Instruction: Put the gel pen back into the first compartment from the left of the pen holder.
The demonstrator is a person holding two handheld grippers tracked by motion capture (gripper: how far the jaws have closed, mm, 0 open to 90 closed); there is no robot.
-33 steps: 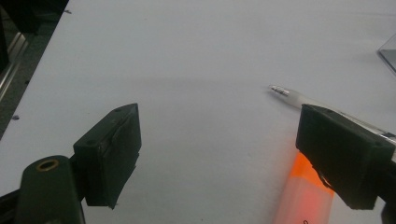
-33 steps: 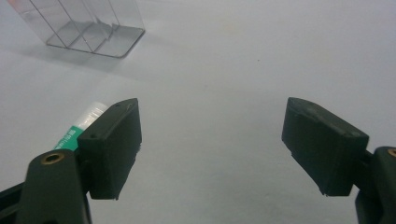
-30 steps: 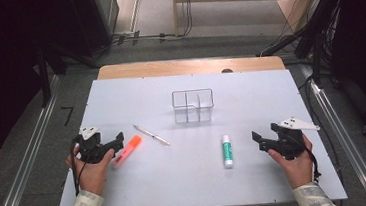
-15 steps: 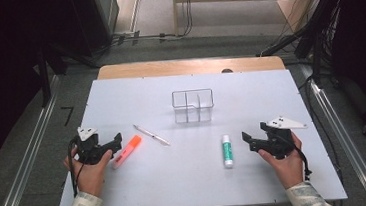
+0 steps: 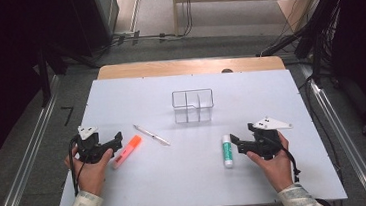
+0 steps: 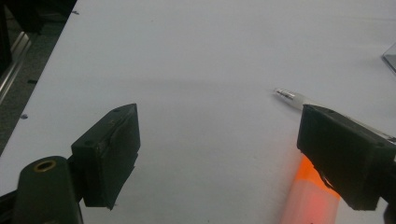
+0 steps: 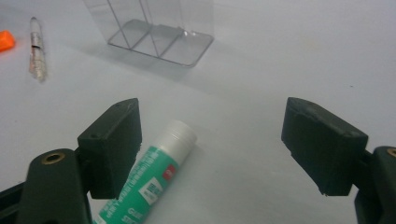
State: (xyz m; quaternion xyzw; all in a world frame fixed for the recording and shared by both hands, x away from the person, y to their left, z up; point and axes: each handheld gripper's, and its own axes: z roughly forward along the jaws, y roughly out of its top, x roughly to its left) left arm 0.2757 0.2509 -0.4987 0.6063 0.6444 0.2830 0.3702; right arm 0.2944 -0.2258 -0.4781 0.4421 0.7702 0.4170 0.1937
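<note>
The left claw (image 5: pixel 115 141) rests low on the matte white surface (image 5: pixel 143 187), its two blocky black jaws spread wide with nothing between them. In the left gripper view the rubbery pads (image 6: pixel 112 154) look flat-faced and slightly scuffed. Just beside its right jaw lies the orange highlighter (image 5: pixel 126 151), a stubby plastic body with a paler, translucent end; in the left gripper view that jaw partly covers it, and whether they touch cannot be told. A little farther out from the same jaw lies a slim clear pen (image 5: pixel 151 135) with a metallic tip, set at a slant and apart from the highlighter.

Well beyond both claws, toward the far middle of the surface, stands a clear plastic organizer (image 5: pixel 193 105), boxy, thin-walled, split by partitions into compartments, all of which appear empty.

The right claw (image 5: pixel 236 144) also sits low over the surface, its jaws parted wide and holding nothing. Just beside its left jaw lies the glue stick (image 5: pixel 227 151), a smooth cylinder with a green and white printed label and a white ribbed cap. In the right gripper view the cap end pokes into the gap between the jaws while the labelled body runs under the left jaw; neither pad presses it. A grey three-cornered plate (image 5: pixel 271 123) tops this claw.
</note>
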